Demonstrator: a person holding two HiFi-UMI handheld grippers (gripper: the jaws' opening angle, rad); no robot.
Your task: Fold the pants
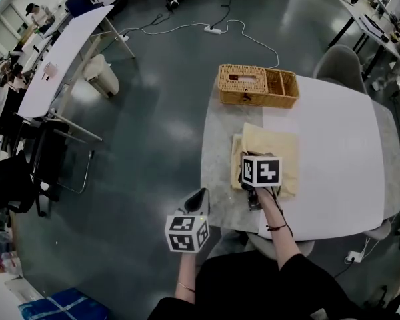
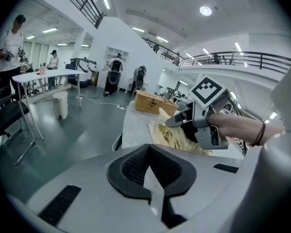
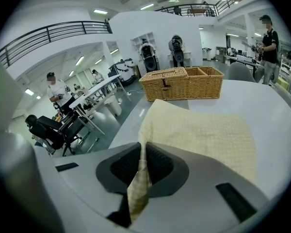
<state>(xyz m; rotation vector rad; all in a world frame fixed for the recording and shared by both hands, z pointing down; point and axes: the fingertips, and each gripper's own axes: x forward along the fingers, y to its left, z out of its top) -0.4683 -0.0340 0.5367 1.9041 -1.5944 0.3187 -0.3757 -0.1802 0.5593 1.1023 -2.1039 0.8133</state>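
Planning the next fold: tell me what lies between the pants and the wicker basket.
Only bare tabletop; the head view shows it between pants and basket.

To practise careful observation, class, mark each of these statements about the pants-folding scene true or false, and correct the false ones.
1. The right gripper is shut on the pants. True.
2. The basket stands on the floor. False: it stands on the table, beyond the pants.
3. The left gripper also grips the pants. False: it is apart from them, near the table's left edge, with nothing between its jaws.
4. The pants are pale yellow and lie on the table. True.
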